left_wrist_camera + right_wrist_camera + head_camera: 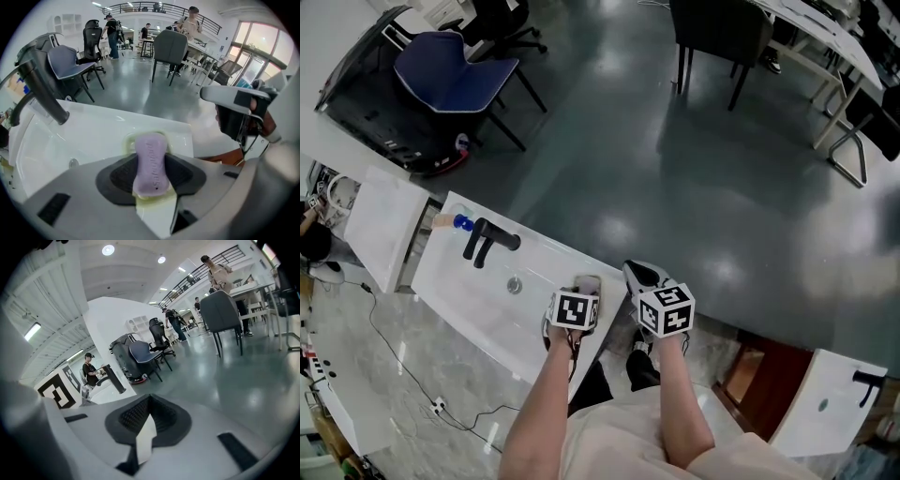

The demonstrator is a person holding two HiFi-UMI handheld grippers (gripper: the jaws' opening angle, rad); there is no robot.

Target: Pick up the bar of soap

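The purple bar of soap sits lengthwise between the dark pads of my left gripper, which is shut on it. Just under the soap is a pale yellow-green soap dish at the right end of the white sink. In the head view my left gripper is over that dish and hides the soap. My right gripper hovers just right of the sink's end, off the counter. Its jaws are shut with nothing between them.
A black faucet stands at the sink's left part, with a drain in the basin. A blue chair and a dark chair stand on the grey floor beyond. A second white basin lies at lower right.
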